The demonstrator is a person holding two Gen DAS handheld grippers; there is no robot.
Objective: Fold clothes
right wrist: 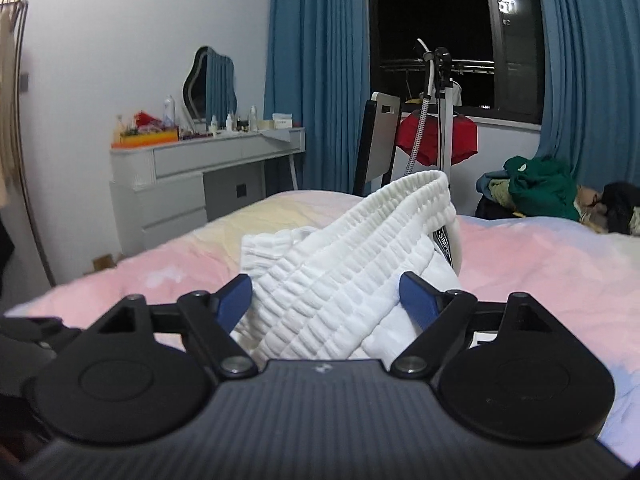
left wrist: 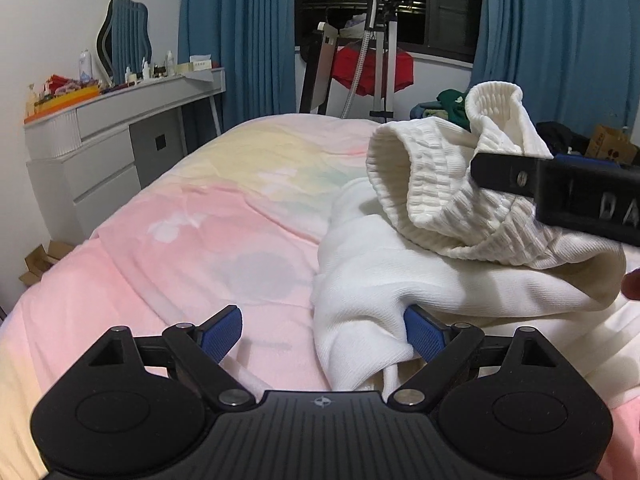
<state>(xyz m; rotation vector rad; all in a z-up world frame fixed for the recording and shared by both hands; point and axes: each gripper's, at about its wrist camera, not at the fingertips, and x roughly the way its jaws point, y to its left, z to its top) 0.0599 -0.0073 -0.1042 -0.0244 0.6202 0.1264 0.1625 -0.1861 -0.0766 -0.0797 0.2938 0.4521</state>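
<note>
Bedding in pink and yellow pastel covered the bed (left wrist: 200, 240), which bore the one item under work: a white garment (left wrist: 420, 292) with a ribbed elastic waistband (right wrist: 352, 248), lying toward the right side of the mattress. A grey dresser (left wrist: 100, 152) stood beyond the bed's left edge, and a heap of other clothes (right wrist: 540, 188) lay well apart at the far right.

The garment's smooth body ran away from the left gripper (left wrist: 324, 332), and its near fold rested against the inner face of that gripper's right-hand finger. The left jaws stood wide, the other finger clear over bare bedding; nothing was clamped.

The waistband rose in a ridge directly ahead of the right gripper (right wrist: 326, 300), its long axis running forward and slightly rightward between the blue pads (right wrist: 418, 300). The right jaws stood spread, the cloth between them but not pinched.

In the inspector's judgement, the right hand was the nearer to the waistband, and any next grip there depended on closing across that ridge.
</note>
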